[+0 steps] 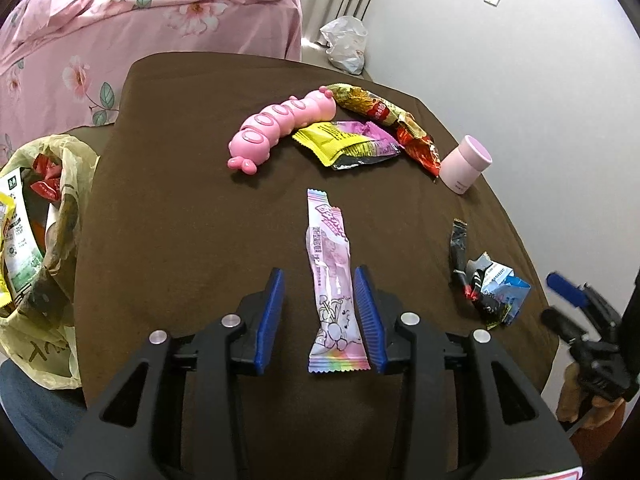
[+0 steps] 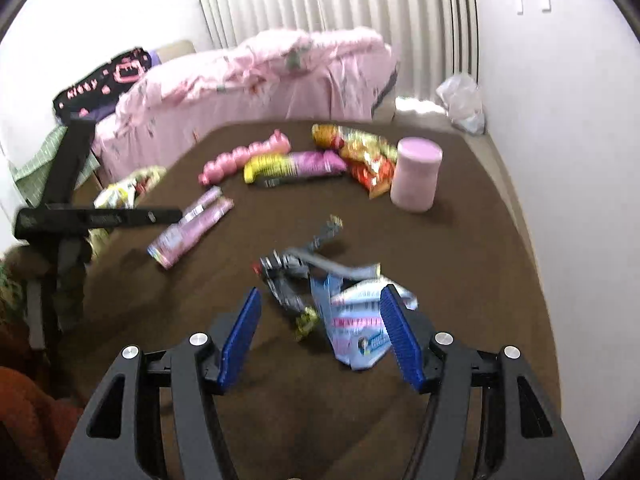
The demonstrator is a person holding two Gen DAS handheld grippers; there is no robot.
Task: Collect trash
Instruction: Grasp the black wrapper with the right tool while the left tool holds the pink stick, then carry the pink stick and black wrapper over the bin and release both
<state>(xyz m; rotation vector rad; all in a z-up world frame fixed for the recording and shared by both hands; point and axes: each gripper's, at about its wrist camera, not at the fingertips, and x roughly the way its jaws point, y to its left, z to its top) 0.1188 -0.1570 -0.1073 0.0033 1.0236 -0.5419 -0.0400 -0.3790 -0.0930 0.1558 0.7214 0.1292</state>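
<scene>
**Counting the litter on the brown table**

Looking along the left gripper [image 1: 322, 312], one long pink wrapper [image 1: 334, 280] lies flat on the brown table [image 1: 180, 208], lengthwise between the two blue pads [image 1: 272, 320]. The jaws stand part-way apart; the right pad sits just beside the wrapper's edge and the left pad is clear of it, so nothing is gripped. Beyond lie one pink caterpillar toy [image 1: 280, 128], one yellow-and-purple packet [image 1: 348, 144] just beside it, and one long red-and-gold wrapper [image 1: 384, 124] running behind both. One pink cylindrical cup [image 1: 466, 164] stands upright at the wrapper's far right end. To the right, one crumpled blue-and-black wrapper [image 1: 484, 284] sits near the table edge. One yellowish plastic bag [image 1: 44, 240] hangs open at the left edge, with several wrappers already inside. The right gripper [image 1: 564, 300] shows blurred at the far right. One clear plastic bag [image 1: 346, 44] lies on the floor by the wall.

From the right wrist, the picture is blurred. The right gripper [image 2: 320, 336] has its jaws spread wide, and the crumpled blue-and-black wrapper [image 2: 352, 320] lies on the table between them, close to the right pad [image 2: 400, 336] and unheld. The same five other items show farther off: toy [image 2: 240, 158], yellow-and-purple packet [image 2: 292, 166], red-and-gold wrapper [image 2: 356, 152], cup [image 2: 416, 174], and long pink wrapper [image 2: 192, 228].
</scene>
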